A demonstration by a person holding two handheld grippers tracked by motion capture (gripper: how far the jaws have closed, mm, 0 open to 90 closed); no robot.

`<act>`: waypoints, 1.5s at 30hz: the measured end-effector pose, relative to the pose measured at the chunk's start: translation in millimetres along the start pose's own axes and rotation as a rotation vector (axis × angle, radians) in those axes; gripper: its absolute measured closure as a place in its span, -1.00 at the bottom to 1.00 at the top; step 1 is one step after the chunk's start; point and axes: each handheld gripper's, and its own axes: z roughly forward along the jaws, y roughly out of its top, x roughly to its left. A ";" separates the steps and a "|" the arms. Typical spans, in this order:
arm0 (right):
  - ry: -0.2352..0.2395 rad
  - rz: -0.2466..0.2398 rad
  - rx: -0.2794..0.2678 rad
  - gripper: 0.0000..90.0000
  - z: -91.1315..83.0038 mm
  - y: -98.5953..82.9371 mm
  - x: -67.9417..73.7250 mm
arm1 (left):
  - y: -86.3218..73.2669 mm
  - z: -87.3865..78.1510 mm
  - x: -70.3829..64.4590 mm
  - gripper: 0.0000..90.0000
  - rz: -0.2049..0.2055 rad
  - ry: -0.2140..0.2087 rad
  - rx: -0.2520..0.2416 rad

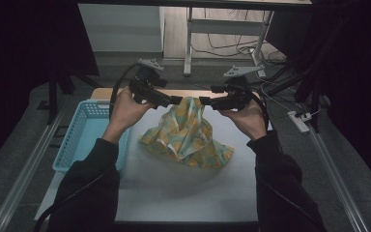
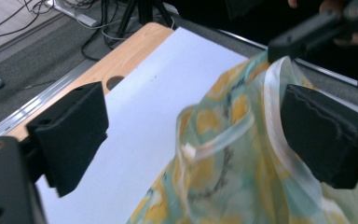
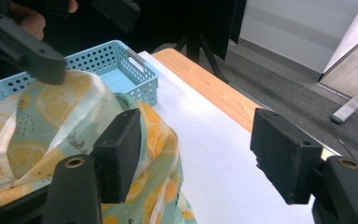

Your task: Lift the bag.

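Blue basket (image 1: 84, 130) sits off the table's left edge. Left gripper (image 1: 176, 100): jaws wide apart, one pad against the lemon-print cloth (image 1: 188, 135), nothing clamped. Cloth is bunched near the far middle of the white table (image 1: 183, 193) (its top edge lifted between both tools). Right gripper (image 1: 204, 101): jaws also spread, inner pad touching the fabric.

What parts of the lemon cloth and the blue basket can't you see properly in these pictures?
- Lemon cloth, high view: its top edge is hidden by the left tool and right tool.
- Lemon cloth, both gripper views: cut off by the bottom edge, and a black pad covers part.
- Blue basket, high view: its near corner is hidden by the left sleeve.
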 end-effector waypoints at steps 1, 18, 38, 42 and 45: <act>-0.003 0.003 0.001 -0.28 -1.2 -1.4 -0.3 | -3.1 -2.6 0.4 -0.88 0.001 -0.008 -0.003; -0.023 0.016 0.008 -0.58 -15.2 -31.8 1.6 | -67.2 -25.6 -0.6 -1.00 -0.054 -0.031 -0.048; -0.041 0.048 0.030 -0.93 -35.9 -85.0 13.8 | -139.1 -50.6 -30.5 -1.00 -0.079 0.032 -0.017; -0.048 0.054 0.027 -0.96 -40.6 -100.8 17.0 | -157.9 -54.1 -36.5 -1.00 -0.093 0.053 -0.001; -0.059 0.061 0.022 -0.98 -45.3 -112.9 20.0 | -173.4 -57.2 -40.3 -1.00 -0.116 0.059 -0.009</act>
